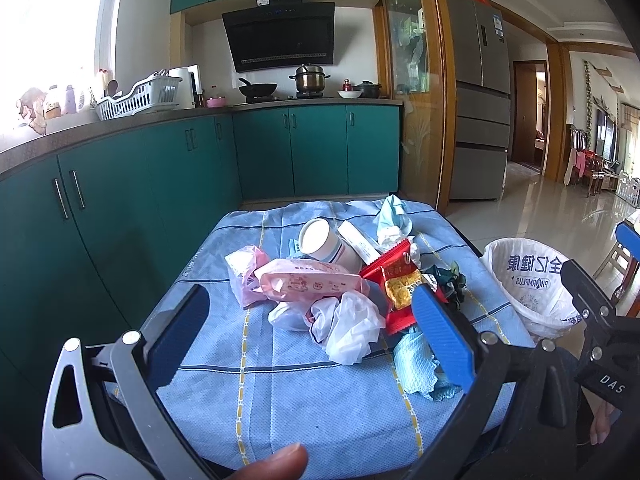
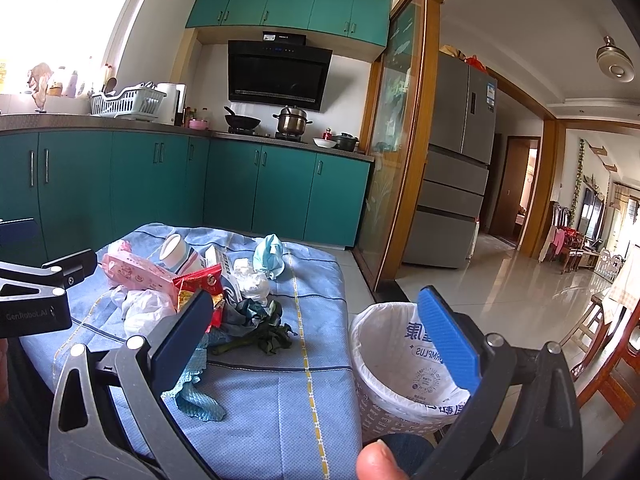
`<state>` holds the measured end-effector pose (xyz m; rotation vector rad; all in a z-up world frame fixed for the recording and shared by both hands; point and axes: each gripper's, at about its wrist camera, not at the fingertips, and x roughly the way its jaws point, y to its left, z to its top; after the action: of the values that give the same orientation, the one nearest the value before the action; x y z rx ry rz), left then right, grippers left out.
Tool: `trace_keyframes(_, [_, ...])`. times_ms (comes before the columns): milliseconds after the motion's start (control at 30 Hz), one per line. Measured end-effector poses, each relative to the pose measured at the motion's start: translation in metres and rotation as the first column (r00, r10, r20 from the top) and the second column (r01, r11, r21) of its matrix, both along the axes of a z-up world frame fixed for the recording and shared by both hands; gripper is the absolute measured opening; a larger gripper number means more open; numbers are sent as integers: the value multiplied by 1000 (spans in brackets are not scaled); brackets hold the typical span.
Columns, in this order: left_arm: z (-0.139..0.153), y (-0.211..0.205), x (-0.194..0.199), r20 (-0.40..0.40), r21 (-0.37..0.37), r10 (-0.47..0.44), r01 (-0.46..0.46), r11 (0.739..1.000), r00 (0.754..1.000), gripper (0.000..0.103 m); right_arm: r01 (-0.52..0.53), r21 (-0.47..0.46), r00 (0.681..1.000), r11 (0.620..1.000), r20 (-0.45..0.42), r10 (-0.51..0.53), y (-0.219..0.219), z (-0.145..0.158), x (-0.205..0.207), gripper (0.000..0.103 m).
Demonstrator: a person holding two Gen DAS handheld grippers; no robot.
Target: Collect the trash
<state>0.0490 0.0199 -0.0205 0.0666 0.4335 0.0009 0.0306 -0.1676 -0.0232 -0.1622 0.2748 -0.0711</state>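
A pile of trash lies on the blue tablecloth (image 1: 280, 392): a pink wrapper (image 1: 312, 282), a paper cup (image 1: 324, 244) on its side, a red snack packet (image 1: 394, 280), white plastic (image 1: 352, 328), a blue mask (image 1: 394, 214), a blue cloth (image 1: 416, 364) and dark green scraps (image 2: 272, 334). A bin with a white liner (image 2: 400, 360) stands on the floor right of the table. My left gripper (image 1: 308, 316) is open and empty, held above the near side of the pile. My right gripper (image 2: 316, 312) is open and empty, between the pile and the bin.
Teal cabinets (image 1: 120, 200) run close along the left and behind the table. A glass sliding door (image 1: 416, 92) with a wooden frame stands behind on the right. A wooden chair (image 2: 608, 360) is right of the bin. Tiled floor extends to the right.
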Motion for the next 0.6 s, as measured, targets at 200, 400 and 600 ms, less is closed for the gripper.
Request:
trace_keyframes(200, [-2,1,-1,-3,0,-7,7,1000,1000,100,8,-2,1000,1000,0,-8,0,-2,1,100])
trace_keyframes(400, [-4,0,-2,-6,3,-10,10,1000,1000,100,10,-3,1000,1000,1,-10,0,-2,-1,100])
trace_keyframes(600, [-7,-2,-1,-16,6,-15,16,1000,1000,100,19,-3,1000,1000,-5,-19,-1,-4,0,100])
